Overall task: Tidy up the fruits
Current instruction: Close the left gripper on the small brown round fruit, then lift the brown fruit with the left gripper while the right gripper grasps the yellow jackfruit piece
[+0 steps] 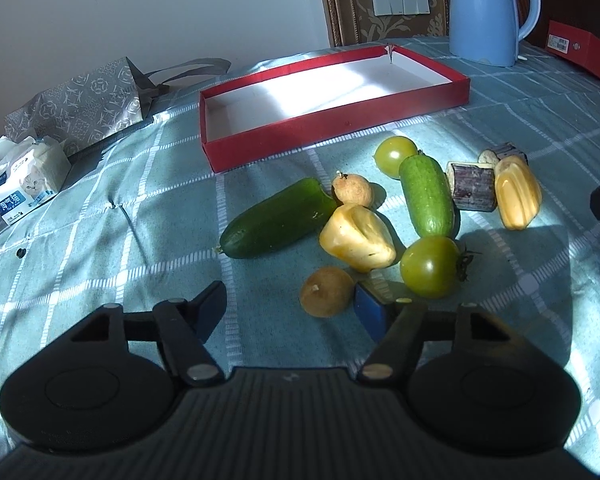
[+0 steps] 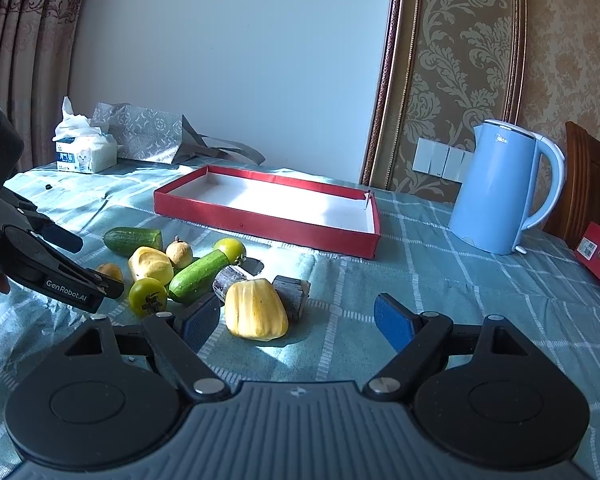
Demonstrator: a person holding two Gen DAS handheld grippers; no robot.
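Sorting not begun: we hold both grippers, left gripper (image 1: 290, 310) and right gripper (image 2: 298, 320), open and empty over loose fruit, red tray (image 1: 332, 128) bare; next, close on the nearest yellow piece (image 2: 256, 310).

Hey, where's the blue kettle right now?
The blue kettle stands upright at the far right of the table in the right wrist view, just right of the red tray and in front of the wall switches.

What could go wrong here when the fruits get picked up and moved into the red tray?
1. The produce lies bunched: grabbing the light green cucumber may nudge the green tomato touching its end, and round tomatoes roll.
2. The yellow jackfruit pod looks soft; the right hand-held gripper, wide open around it, could squash it.
3. The red tray has low walls, so round fruit may roll out.
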